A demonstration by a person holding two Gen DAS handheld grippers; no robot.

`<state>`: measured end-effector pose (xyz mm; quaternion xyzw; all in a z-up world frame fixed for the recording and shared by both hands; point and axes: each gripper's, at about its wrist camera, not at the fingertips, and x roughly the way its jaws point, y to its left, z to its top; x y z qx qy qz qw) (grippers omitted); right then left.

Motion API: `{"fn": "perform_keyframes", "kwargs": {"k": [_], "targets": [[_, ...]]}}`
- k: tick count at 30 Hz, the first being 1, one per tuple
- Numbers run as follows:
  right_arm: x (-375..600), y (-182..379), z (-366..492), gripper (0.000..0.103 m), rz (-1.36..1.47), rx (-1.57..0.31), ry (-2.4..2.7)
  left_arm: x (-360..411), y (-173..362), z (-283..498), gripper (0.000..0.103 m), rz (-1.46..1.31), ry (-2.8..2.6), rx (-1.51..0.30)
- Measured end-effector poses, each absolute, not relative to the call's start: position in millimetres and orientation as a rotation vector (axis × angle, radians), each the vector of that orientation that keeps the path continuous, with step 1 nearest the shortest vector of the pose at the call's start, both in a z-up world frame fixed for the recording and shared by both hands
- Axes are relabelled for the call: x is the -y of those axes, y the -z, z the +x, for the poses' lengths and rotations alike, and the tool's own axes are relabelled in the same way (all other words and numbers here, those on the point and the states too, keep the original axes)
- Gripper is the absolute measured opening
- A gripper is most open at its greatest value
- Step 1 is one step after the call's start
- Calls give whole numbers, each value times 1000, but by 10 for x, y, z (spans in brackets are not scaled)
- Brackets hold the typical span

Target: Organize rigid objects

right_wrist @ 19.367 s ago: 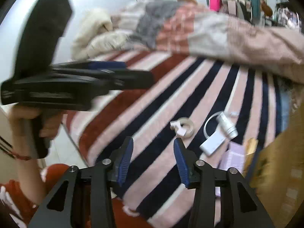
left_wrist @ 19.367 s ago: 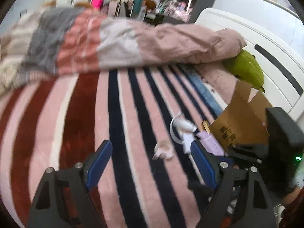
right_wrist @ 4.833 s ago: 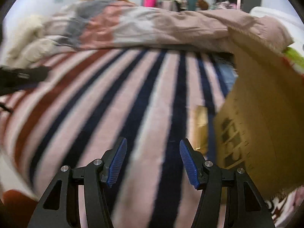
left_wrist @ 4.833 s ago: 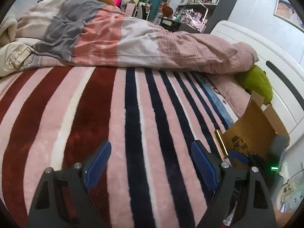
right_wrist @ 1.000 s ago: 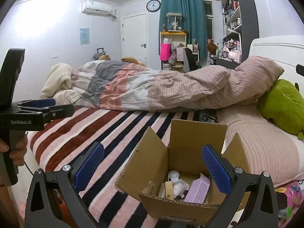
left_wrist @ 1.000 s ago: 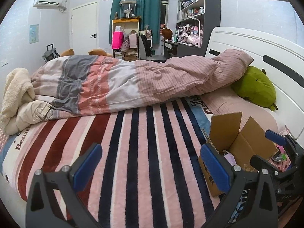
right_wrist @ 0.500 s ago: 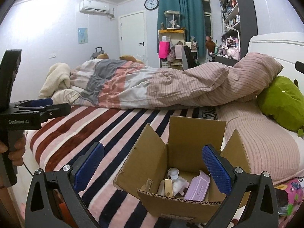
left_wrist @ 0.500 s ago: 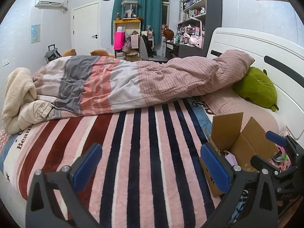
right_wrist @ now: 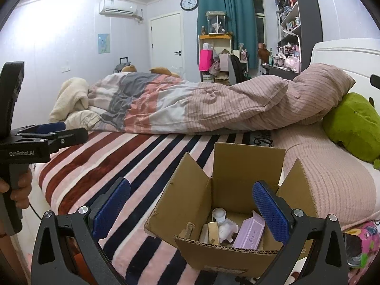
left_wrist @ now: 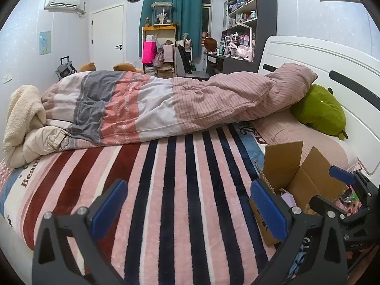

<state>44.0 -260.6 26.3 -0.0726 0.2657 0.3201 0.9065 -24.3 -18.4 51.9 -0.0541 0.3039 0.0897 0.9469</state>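
A striped blanket [left_wrist: 180, 190] in pink, dark red and navy fills the lower half of both views, and a rumpled quilt [left_wrist: 166, 104] lies across the middle of each frame behind it. At the right edge a green cushion [right_wrist: 353, 123] leans against the white headboard [left_wrist: 320, 71]. A cardboard box [right_wrist: 190, 204] stands on the blanket with its flaps up: lower centre in the right wrist view, lower right in the left wrist view. The left gripper [left_wrist: 188, 204] sits at the bottom of its own frame with its blue pads spread wide and nothing between them, over bare blanket; in the right wrist view it shows at the left edge, held by a hand [right_wrist: 20, 187]. The right gripper [right_wrist: 191, 204] is likewise spread wide and empty, its pads either side of the box in the frame, apparently above the opening. Inside the box lie a lilac case [right_wrist: 249, 234], a white piece [right_wrist: 224, 225] that is hard to make out, and a gold bar [right_wrist: 213, 232] standing on end. A round clock [right_wrist: 189, 2] hangs at upper centre.
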Motion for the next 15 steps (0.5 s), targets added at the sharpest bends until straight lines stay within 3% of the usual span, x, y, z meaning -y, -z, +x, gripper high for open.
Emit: {"fn": "perform_keyframes", "kwargs": {"k": [15], "targets": [[2580,-226,417,103,-140,-554,-663,215,-581,-240,103,-122,-195,-602]]}}
